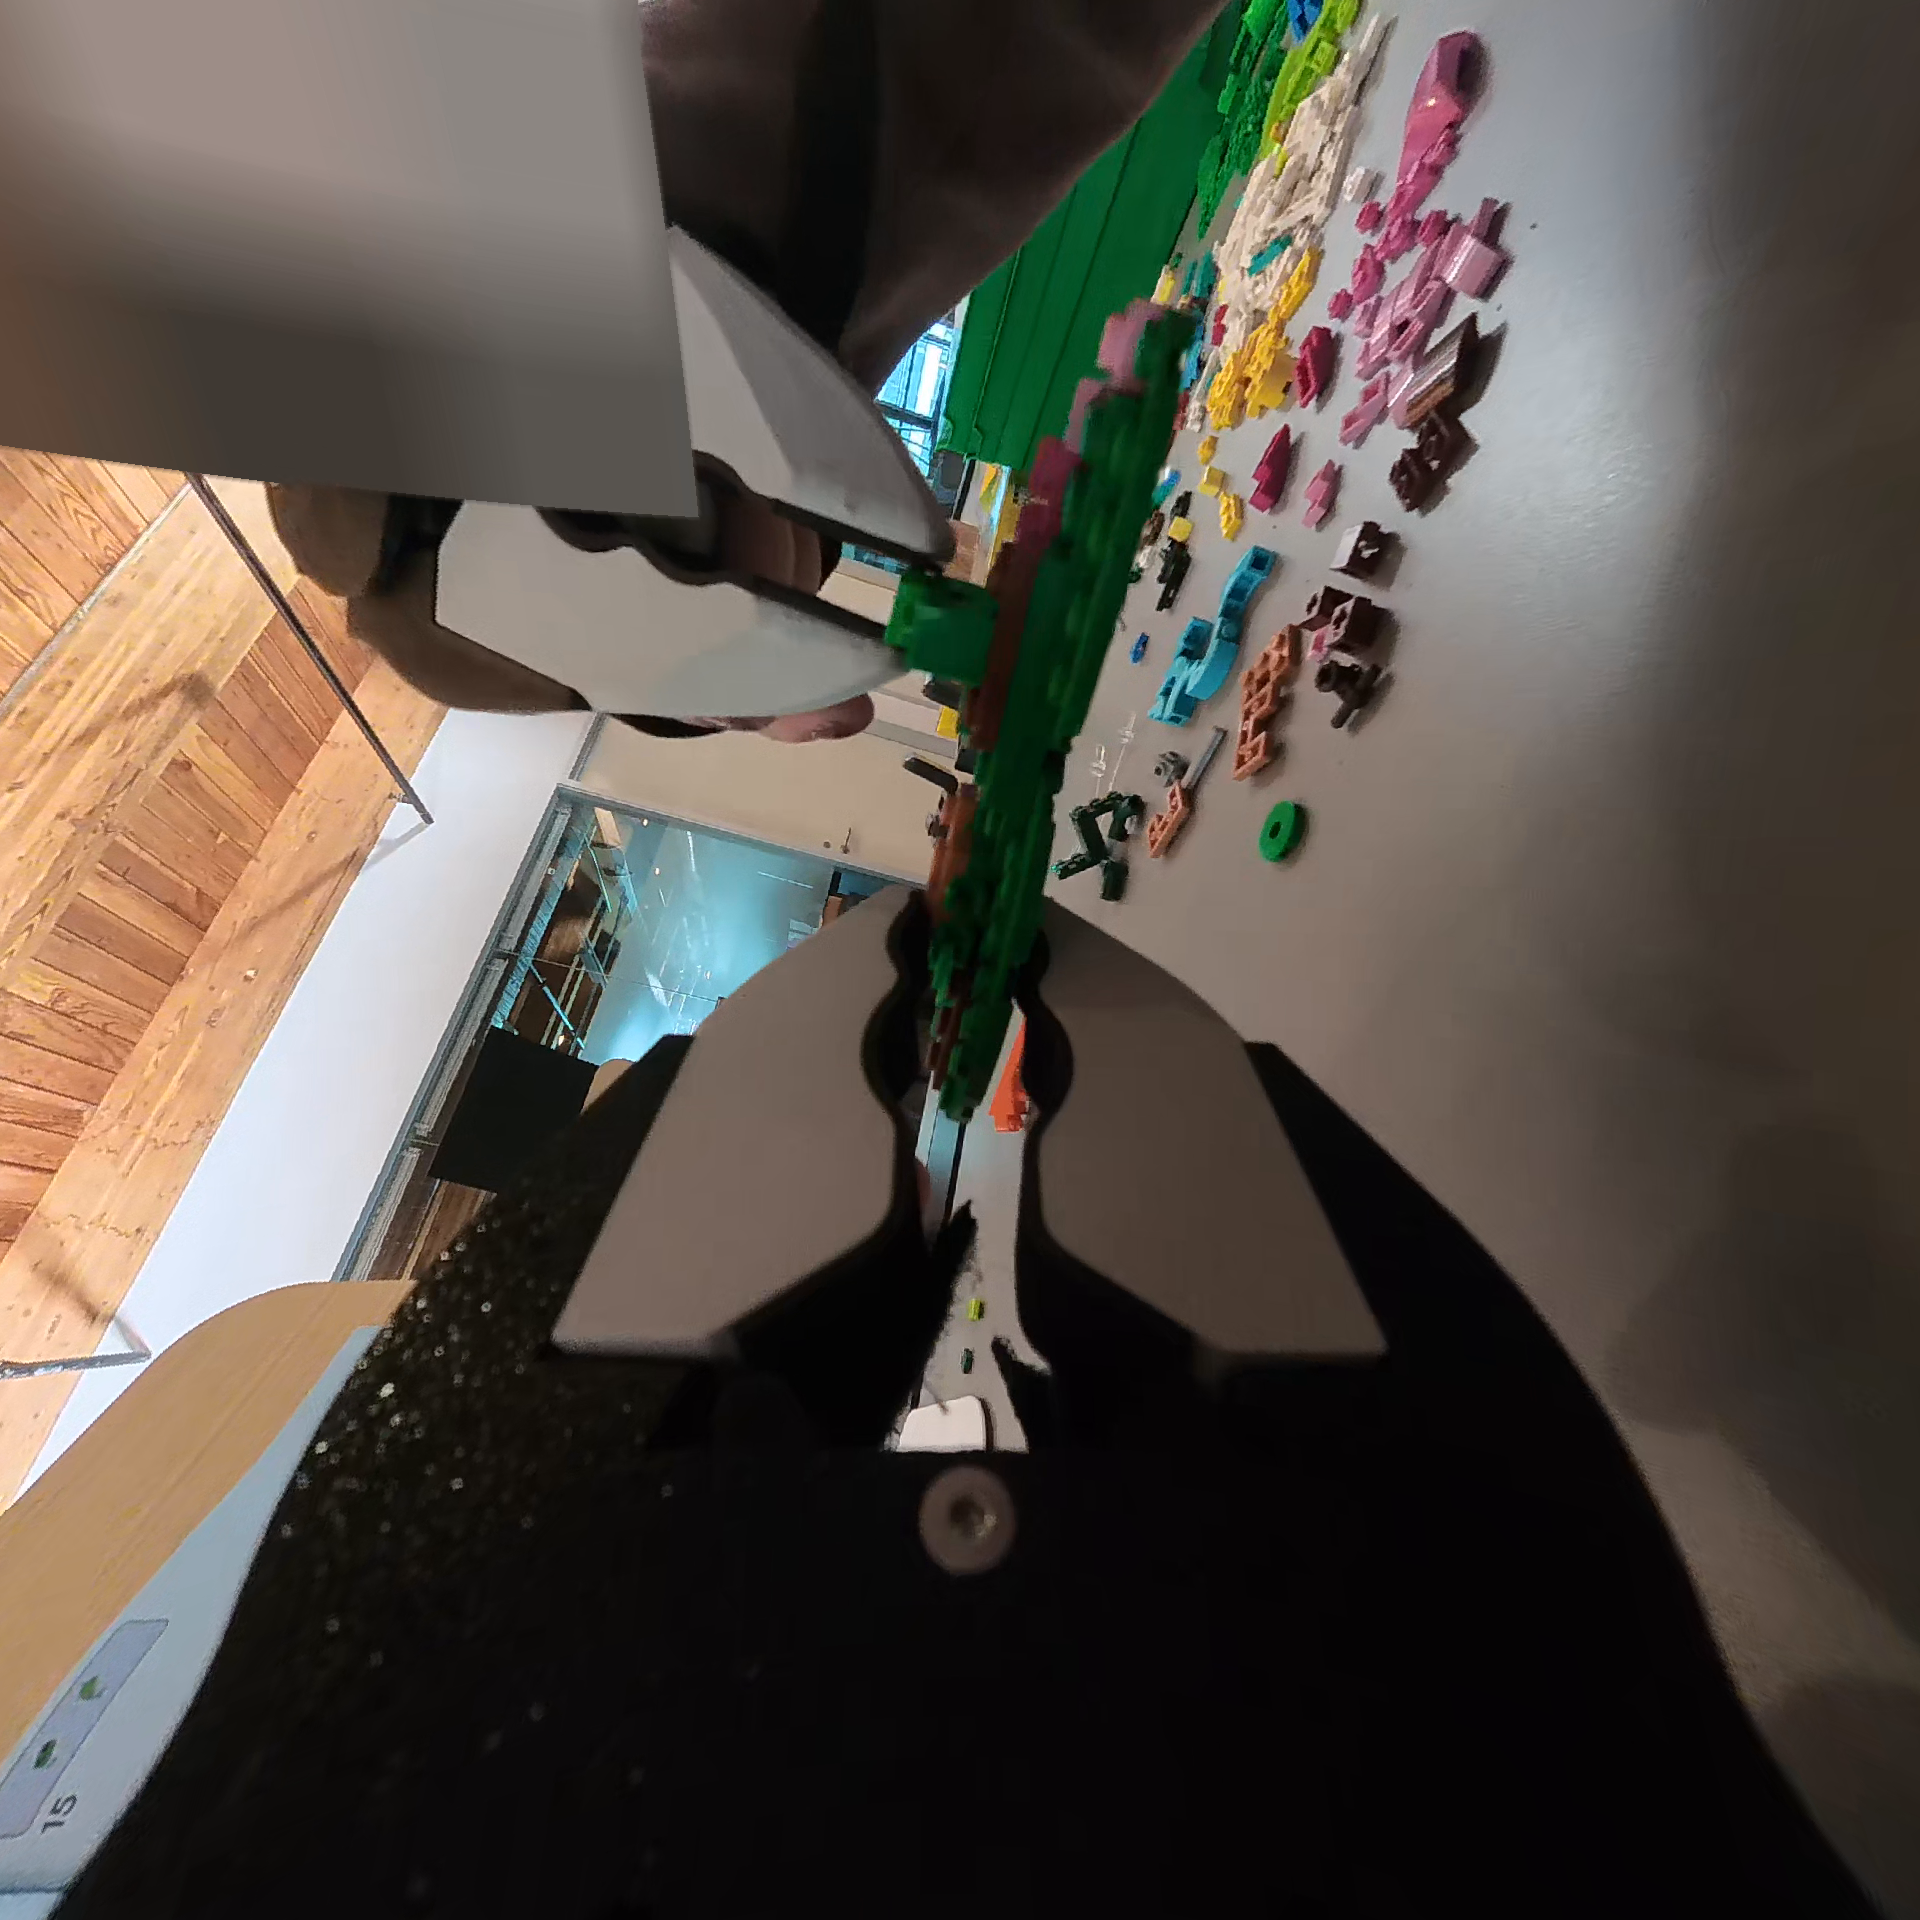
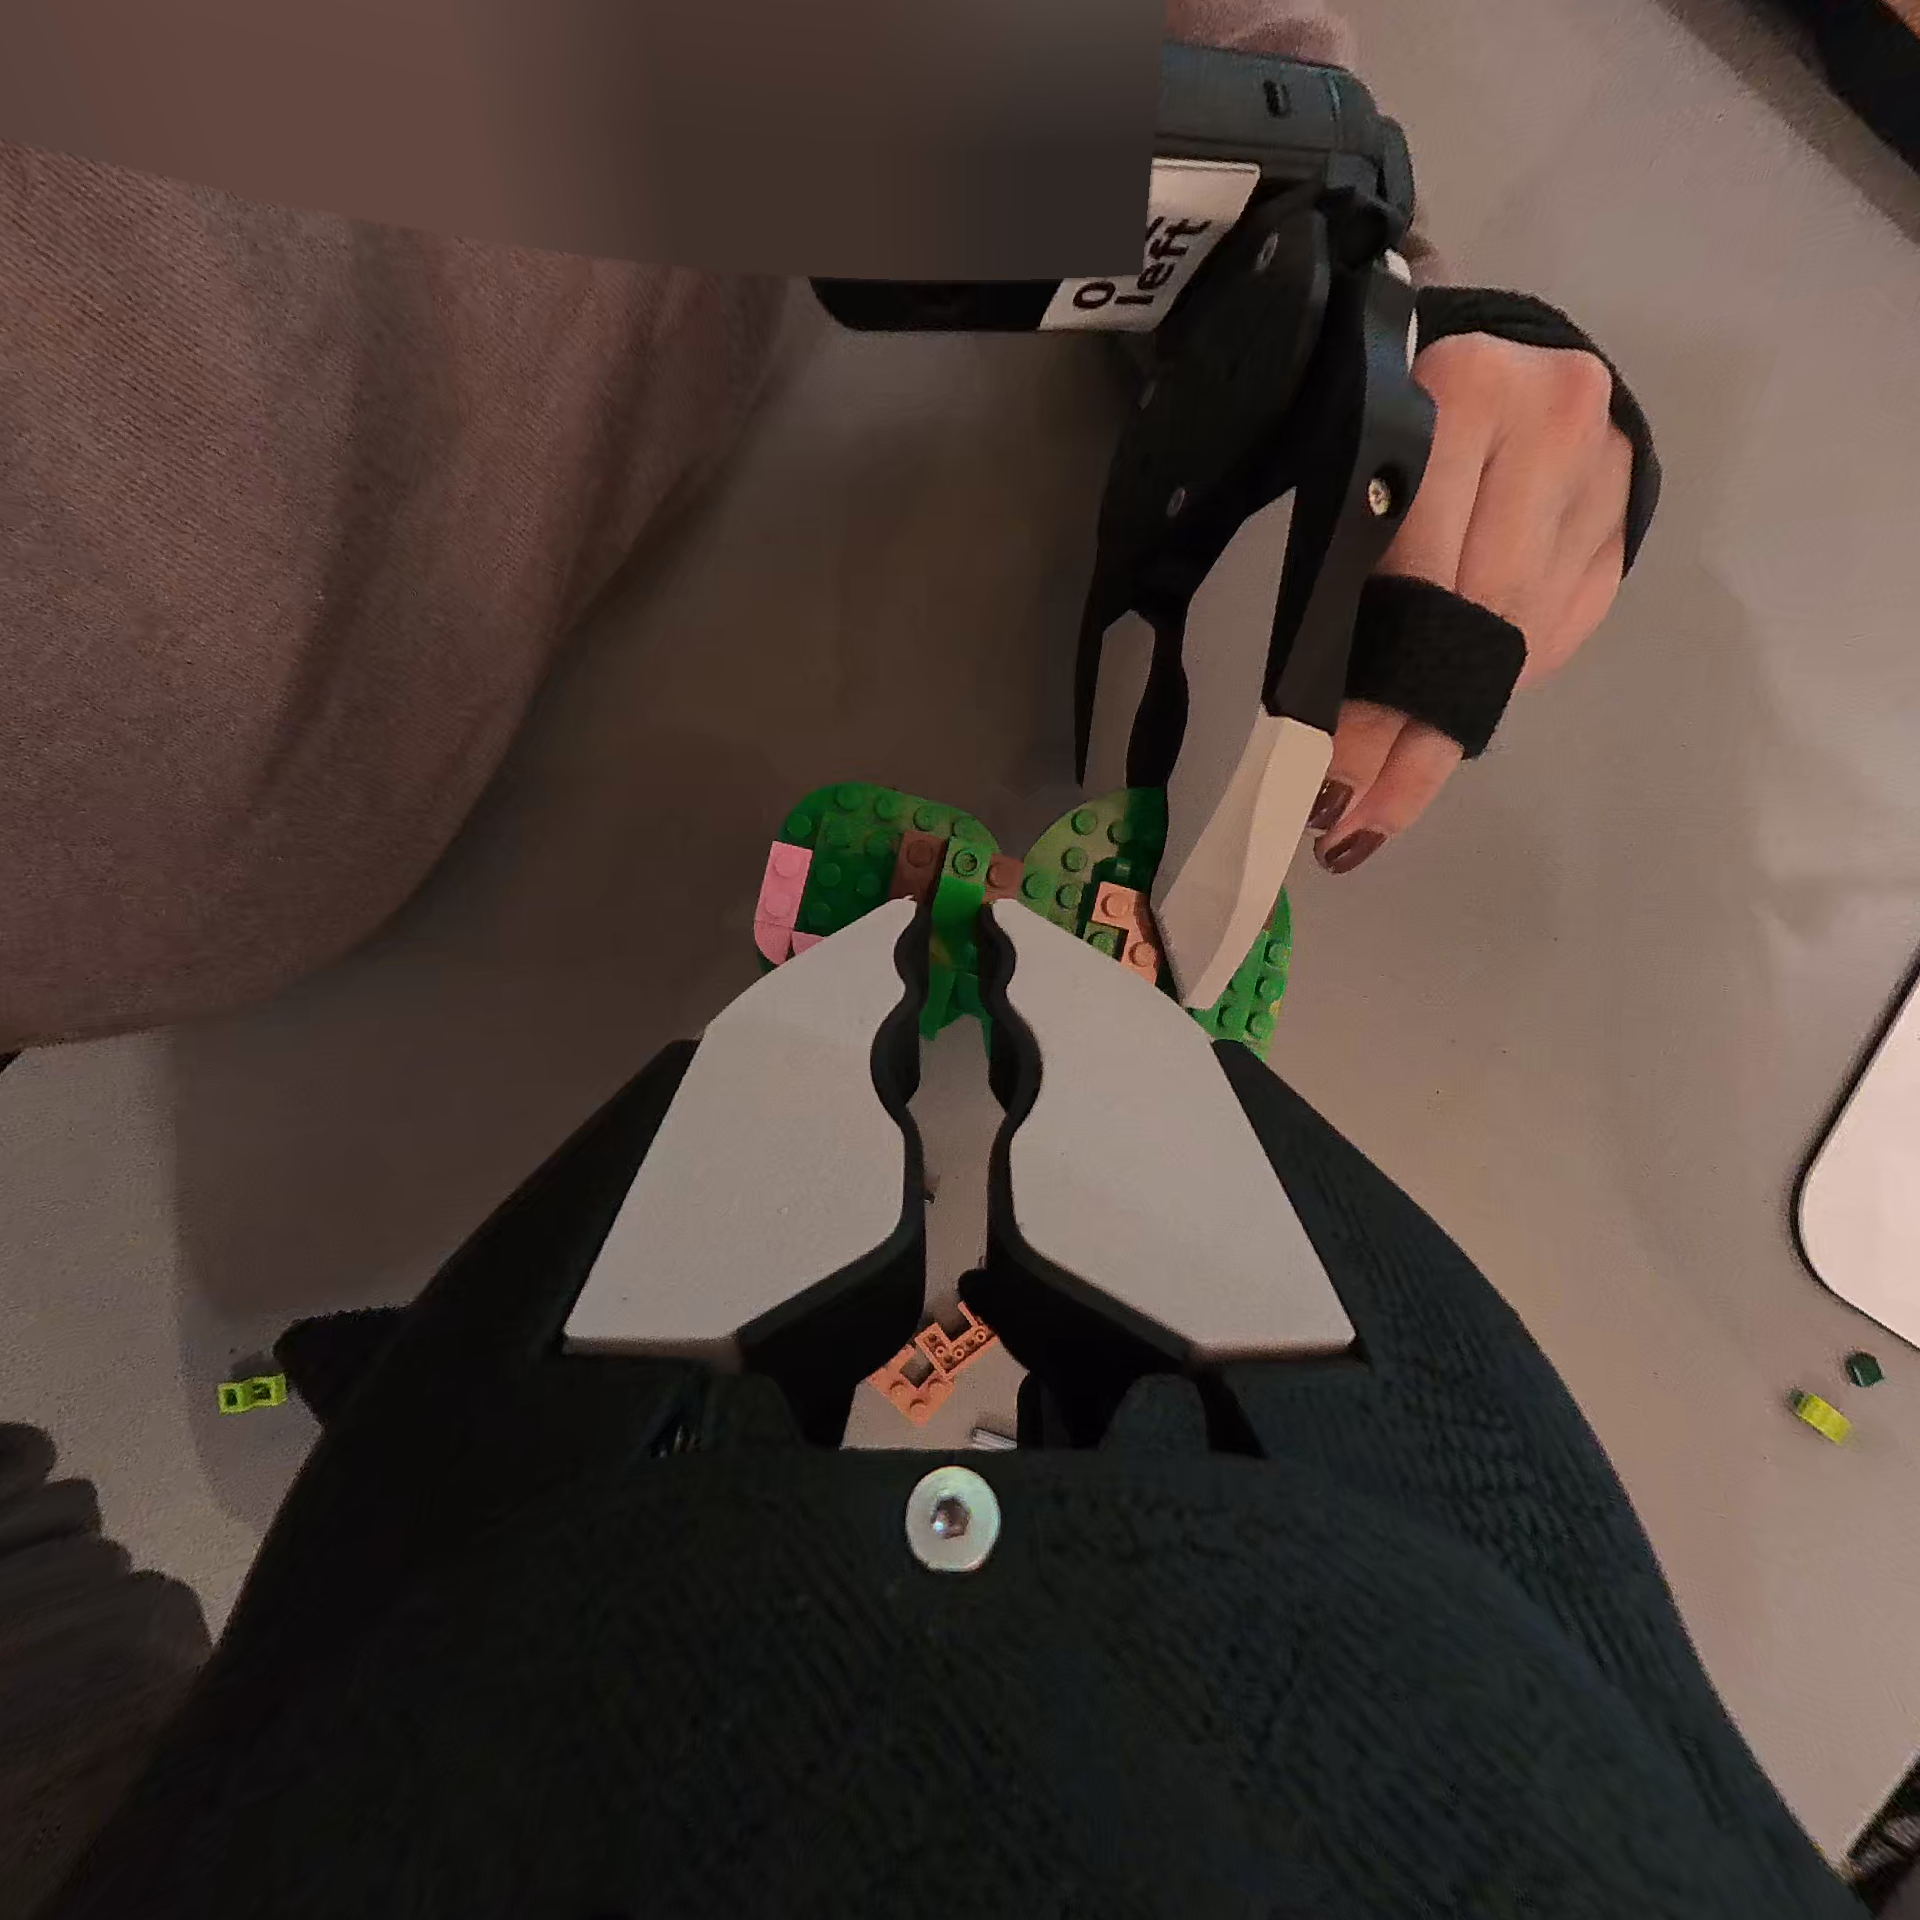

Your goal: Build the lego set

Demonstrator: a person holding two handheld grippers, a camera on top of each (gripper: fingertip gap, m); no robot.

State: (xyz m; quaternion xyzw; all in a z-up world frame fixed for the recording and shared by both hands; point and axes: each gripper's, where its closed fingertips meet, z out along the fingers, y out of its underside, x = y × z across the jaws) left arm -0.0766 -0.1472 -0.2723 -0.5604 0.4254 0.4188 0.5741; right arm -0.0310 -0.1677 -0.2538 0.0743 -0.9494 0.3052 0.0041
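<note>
The lego build [image 1: 1081, 582] is a flat green assembly with brown and pink bricks, held edge-on above the grey table. My left gripper [image 1: 977, 935] is shut on its near end. In the right wrist view the build [image 2: 862, 831] shows as green rounded plates with pink, brown and tan bricks, and the left gripper's grey finger [image 2: 1226, 831] clamps its right side. My right gripper [image 2: 953, 914] is shut on a small green brick [image 2: 956, 891] and holds it against the build's top. In the left wrist view, this gripper [image 1: 914, 608] and the green brick [image 1: 940, 623] touch the build's left face.
Loose bricks lie sorted on the table: pink [image 1: 1403, 301], yellow [image 1: 1257, 364], cream [image 1: 1288, 197], turquoise [image 1: 1205, 644], brown [image 1: 1361, 613], a green ring [image 1: 1281, 831]. Tan bricks [image 2: 935, 1361] lie under my right gripper. A white object [image 2: 1870, 1195] lies at the right. A person's sweater [image 2: 312, 623] is close on the left.
</note>
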